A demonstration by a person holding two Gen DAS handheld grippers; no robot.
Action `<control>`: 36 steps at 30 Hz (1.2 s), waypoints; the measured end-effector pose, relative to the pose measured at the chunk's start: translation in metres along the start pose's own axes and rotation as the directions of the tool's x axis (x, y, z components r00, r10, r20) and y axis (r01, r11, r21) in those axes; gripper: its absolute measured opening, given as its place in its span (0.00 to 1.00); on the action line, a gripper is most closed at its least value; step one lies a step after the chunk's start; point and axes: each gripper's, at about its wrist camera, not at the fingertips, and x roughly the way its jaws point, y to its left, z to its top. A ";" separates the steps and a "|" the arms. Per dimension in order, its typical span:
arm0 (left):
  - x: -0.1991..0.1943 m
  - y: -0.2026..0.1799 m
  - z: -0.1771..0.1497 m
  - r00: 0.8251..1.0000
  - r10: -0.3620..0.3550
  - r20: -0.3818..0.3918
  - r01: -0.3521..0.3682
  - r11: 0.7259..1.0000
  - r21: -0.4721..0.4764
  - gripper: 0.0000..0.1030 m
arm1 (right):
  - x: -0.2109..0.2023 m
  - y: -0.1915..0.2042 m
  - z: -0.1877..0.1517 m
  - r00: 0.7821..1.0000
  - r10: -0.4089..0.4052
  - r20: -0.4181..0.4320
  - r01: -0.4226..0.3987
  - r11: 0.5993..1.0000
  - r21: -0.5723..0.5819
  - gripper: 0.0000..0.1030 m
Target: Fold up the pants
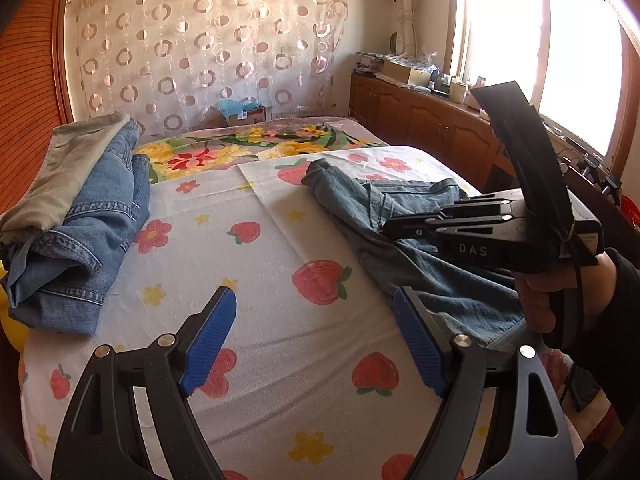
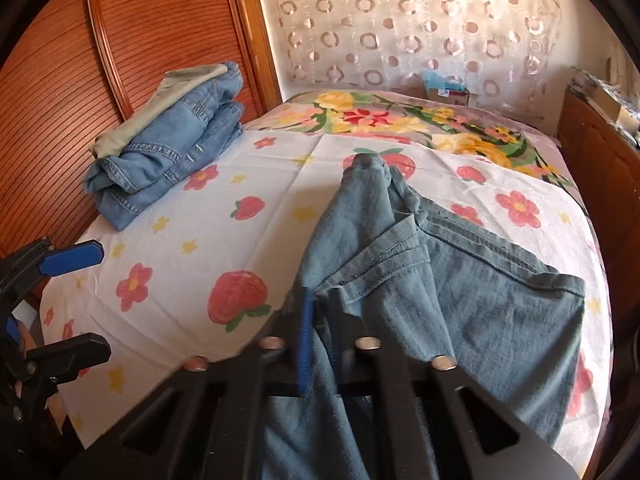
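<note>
Grey-blue pants (image 2: 460, 280) lie rumpled on the strawberry-print sheet (image 2: 240, 264), stretching away toward the bed's middle. My right gripper (image 2: 318, 304) is shut on a fold of these pants near the front and lifts it a little. In the left wrist view the pants (image 1: 400, 240) lie at the right with the right gripper's body (image 1: 480, 236) over them. My left gripper (image 1: 314, 320) is open and empty above the sheet (image 1: 240, 280), left of the pants; its blue fingertips (image 2: 72, 258) show at the right wrist view's left edge.
A stack of folded light-blue jeans (image 1: 80, 220) with a grey-green garment on top sits at the bed's far left, also in the right wrist view (image 2: 172, 140). A floral blanket (image 1: 248, 152) covers the far end. Wooden cabinets (image 1: 432, 128) line the right; a wooden panel (image 2: 100, 60) the left.
</note>
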 end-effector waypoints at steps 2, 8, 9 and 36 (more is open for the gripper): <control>0.001 -0.001 -0.001 1.000 -0.001 -0.002 0.001 1.000 0.002 0.79 | -0.006 -0.004 0.001 1.000 -0.007 0.022 0.007 1.000 0.009 0.02; 0.004 -0.004 -0.003 1.000 -0.007 -0.006 0.007 1.000 0.003 0.79 | -0.036 -0.028 0.007 0.994 -0.058 0.088 0.054 0.997 0.050 0.02; 0.004 -0.005 -0.003 1.000 -0.007 -0.007 0.007 1.000 0.004 0.79 | -0.041 -0.034 0.009 0.993 -0.075 0.093 0.070 0.996 0.053 0.02; 0.011 -0.017 -0.006 0.999 -0.019 -0.026 0.020 0.999 0.027 0.79 | -0.053 -0.097 0.023 0.923 -0.386 0.012 0.379 0.912 0.157 0.02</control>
